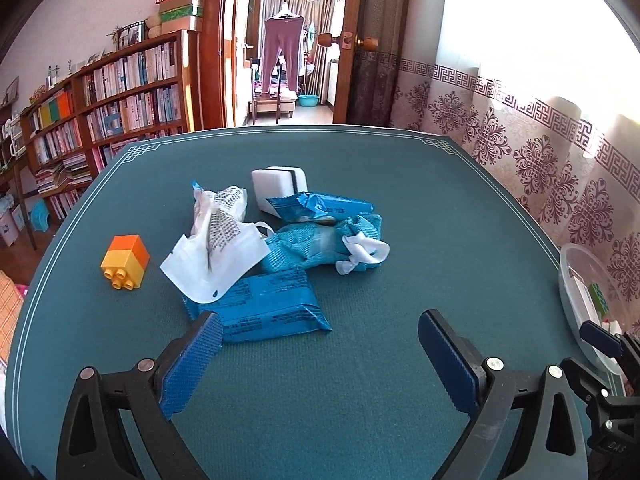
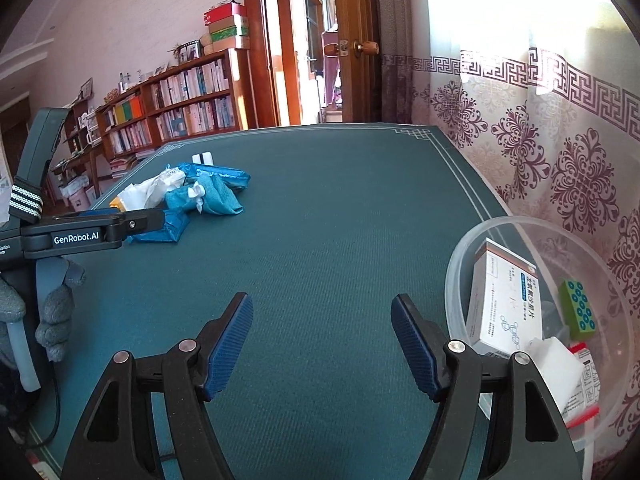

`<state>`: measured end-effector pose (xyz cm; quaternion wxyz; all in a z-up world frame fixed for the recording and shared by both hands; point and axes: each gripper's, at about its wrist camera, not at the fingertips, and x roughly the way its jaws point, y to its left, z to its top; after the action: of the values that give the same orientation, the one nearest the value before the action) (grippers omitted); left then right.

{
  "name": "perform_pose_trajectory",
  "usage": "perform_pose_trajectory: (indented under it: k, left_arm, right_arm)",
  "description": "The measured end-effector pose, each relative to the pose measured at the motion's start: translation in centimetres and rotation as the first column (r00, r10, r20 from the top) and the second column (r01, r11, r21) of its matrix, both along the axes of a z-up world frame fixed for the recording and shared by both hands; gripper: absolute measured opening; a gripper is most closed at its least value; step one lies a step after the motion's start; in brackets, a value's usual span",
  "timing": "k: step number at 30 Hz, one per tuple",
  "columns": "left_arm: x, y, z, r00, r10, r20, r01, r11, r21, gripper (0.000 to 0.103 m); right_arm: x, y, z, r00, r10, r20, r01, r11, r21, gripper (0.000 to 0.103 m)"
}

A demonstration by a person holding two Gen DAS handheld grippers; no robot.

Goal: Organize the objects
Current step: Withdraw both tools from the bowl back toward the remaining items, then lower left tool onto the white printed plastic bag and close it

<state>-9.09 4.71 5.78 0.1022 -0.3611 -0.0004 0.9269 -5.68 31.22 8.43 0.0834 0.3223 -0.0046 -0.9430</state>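
A pile lies mid-table in the left wrist view: a blue packet (image 1: pixel 264 308), a white plastic bag (image 1: pixel 218 248), a teal cloth (image 1: pixel 316 248), a second blue wrapper (image 1: pixel 320 208) and a white sponge block (image 1: pixel 278 188). An orange-and-yellow brick (image 1: pixel 124 260) lies apart to the left. My left gripper (image 1: pixel 319 320) is open and holds nothing, its left pad just short of the blue packet. My right gripper (image 2: pixel 322 302) is open over bare cloth, holding nothing. Right of it stands a clear bowl (image 2: pixel 460 256) holding a medicine box (image 2: pixel 504 304), a green brick (image 2: pixel 580 312) and a white sponge (image 2: pixel 556 372).
The table (image 1: pixel 360 380) has a green cover with a white border line. A patterned curtain (image 2: pixel 560 140) hangs close along its right edge. A bookshelf (image 1: pixel 120 92) and an open doorway (image 1: pixel 288 60) lie beyond the far edge. A grey-gloved hand (image 2: pixel 56 312) holds the left gripper.
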Motion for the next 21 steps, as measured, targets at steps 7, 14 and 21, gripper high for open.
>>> perform_pose_trajectory:
  k: [7, 14, 21]
  left_arm:
    - [-1.3, -2.9, 0.9, 0.997, 0.075, -0.030, -0.075, 0.997, 0.002, 0.101]
    - [-4.6, -5.1, 1.5, 0.988, 0.154, -0.027, -0.154, 0.988, 0.009, 0.100]
    - [-8.6, -5.9, 1.1, 0.975, 0.221, 0.015, -0.222, 0.975, 0.017, 0.100]
  right_arm:
    - [-0.8, -1.2, -0.4, 0.999, 0.031, 0.019, -0.031, 1.000, -0.003, 0.073]
    - [-0.9, -1.8, -0.7, 0.999, 0.041, 0.027, -0.041, 0.999, -0.006, 0.073]
    - [-1.2, -1.8, -1.0, 0.999, 0.038, 0.038, -0.038, 0.999, -0.006, 0.073]
